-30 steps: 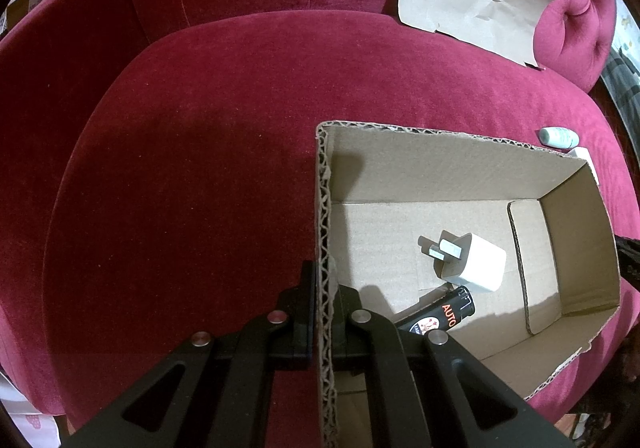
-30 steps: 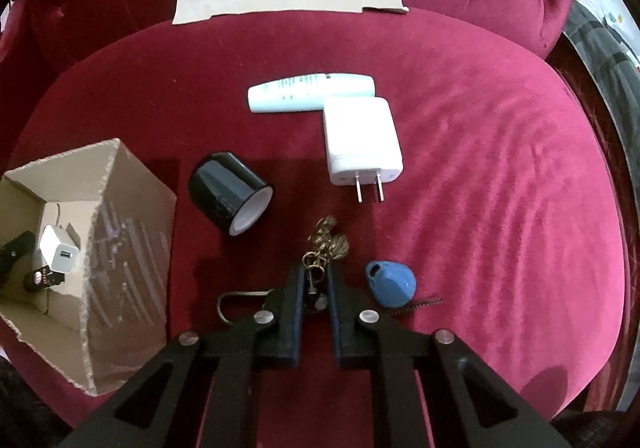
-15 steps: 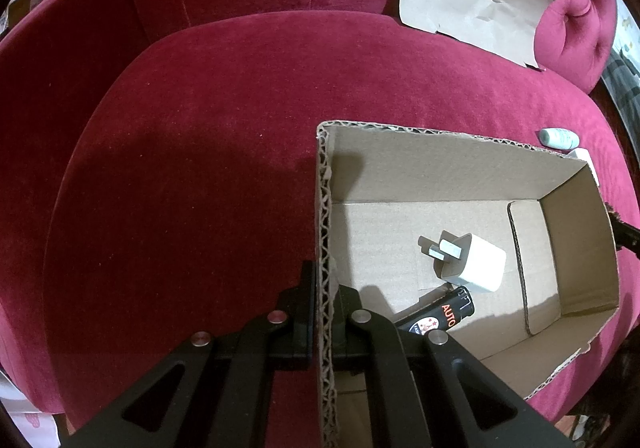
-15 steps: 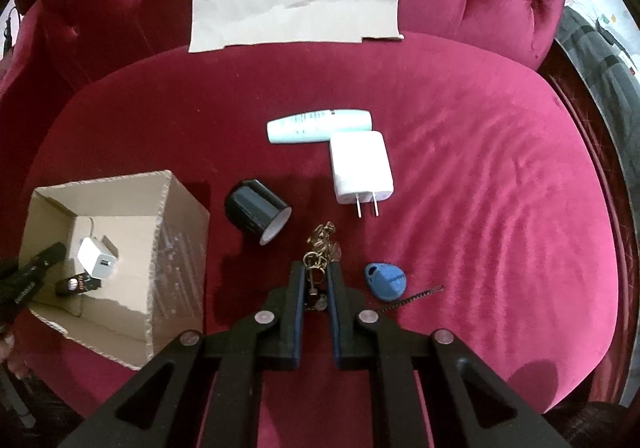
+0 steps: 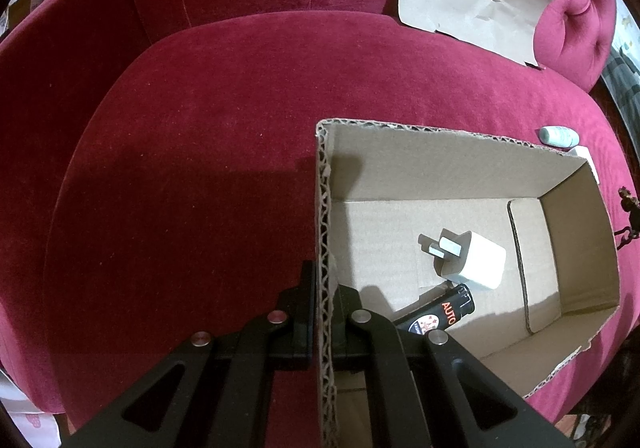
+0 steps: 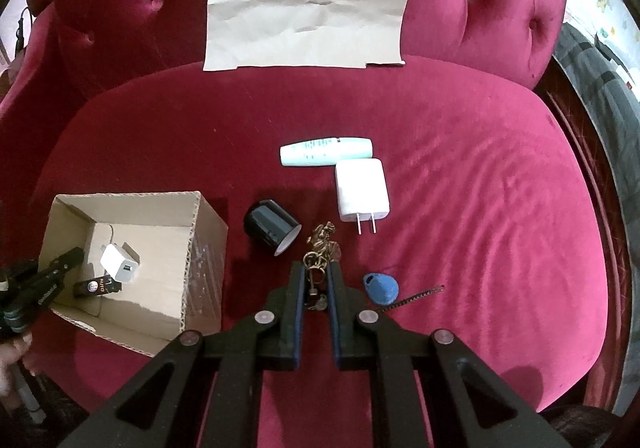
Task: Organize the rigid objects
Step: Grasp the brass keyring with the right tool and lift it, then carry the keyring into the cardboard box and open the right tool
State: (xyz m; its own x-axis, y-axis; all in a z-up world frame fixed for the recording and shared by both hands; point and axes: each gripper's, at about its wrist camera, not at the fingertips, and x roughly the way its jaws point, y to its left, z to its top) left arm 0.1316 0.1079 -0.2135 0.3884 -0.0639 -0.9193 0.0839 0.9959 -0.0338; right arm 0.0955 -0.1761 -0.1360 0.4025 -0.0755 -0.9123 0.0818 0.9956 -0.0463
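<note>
We have the left tongs (image 5: 320, 300) clamped on the near-left wall of the cardboard box (image 5: 472, 163), one finger outside and one inside, the corrugated edge running straight up between them. Inside the box, just right of those tongs, lies a black lighter (image 5: 438, 314) with orange lettering, and beyond it, touching its far end, a small white charger cube (image 5: 478, 264) with its prongs pointing left. Over on the other side, the right tongs (image 6: 316, 280) are closed on a bunch of keys (image 6: 314, 280), with a brass charm (image 6: 324, 238) sticking out past the fingertips and a blue fob (image 6: 382, 288) with a braided cord trailing off to the right of the tongs. Whether the bunch is clear of the cushion we cannot tell. Ahead and to the left of the right tongs a black cylinder (image 6: 270, 224) lies on its side on the red velvet sofa seat (image 6: 480, 207); ahead and slightly right sits a larger white plug adapter (image 6: 362, 191), prongs toward us, and just beyond it, touching its far edge, a pale mint tube (image 6: 326, 151). The box stands well left of the right tongs. A sheet of brown paper (image 6: 308, 3) leans on the backrest far ahead.
</note>
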